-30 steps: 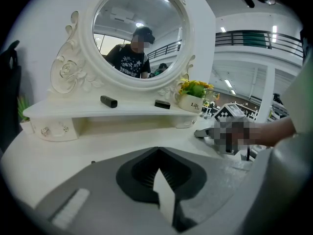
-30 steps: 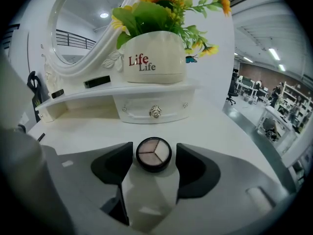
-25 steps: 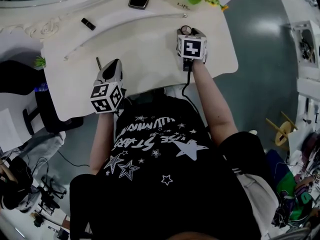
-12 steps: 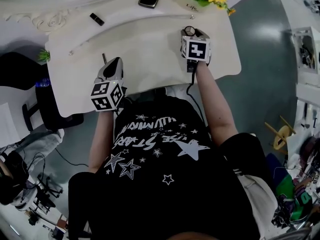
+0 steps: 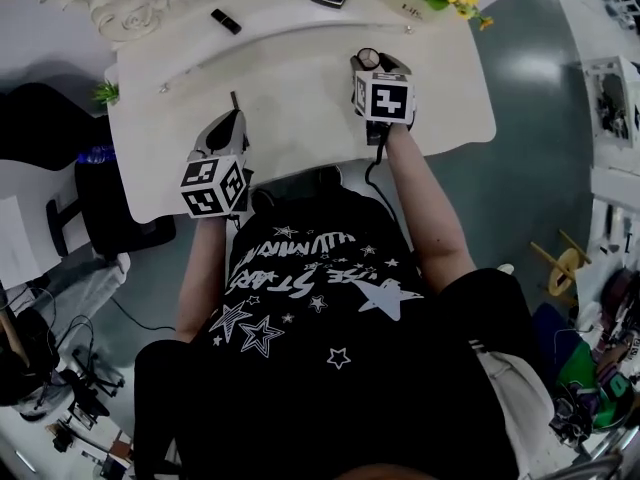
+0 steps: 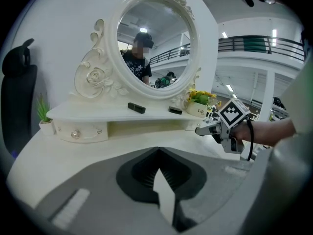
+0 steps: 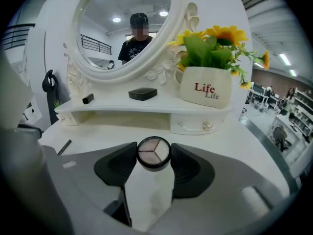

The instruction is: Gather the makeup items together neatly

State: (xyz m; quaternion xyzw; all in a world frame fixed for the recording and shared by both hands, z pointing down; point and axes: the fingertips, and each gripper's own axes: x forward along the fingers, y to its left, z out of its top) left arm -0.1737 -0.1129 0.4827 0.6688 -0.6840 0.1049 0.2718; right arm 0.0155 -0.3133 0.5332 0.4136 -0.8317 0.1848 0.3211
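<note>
Right gripper [image 7: 153, 159] shifted left, away from flower pot [image 7: 205, 84], fingers [image 7: 117, 168] lately closing, clamped on round compact [image 7: 153, 151]; left gripper [image 6: 157, 151] pinched together, empty.

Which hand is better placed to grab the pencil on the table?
Probably left. The pencil lies just ahead of the left gripper, jaws shut and empty; the right gripper has just been closing on a round compact.
</note>
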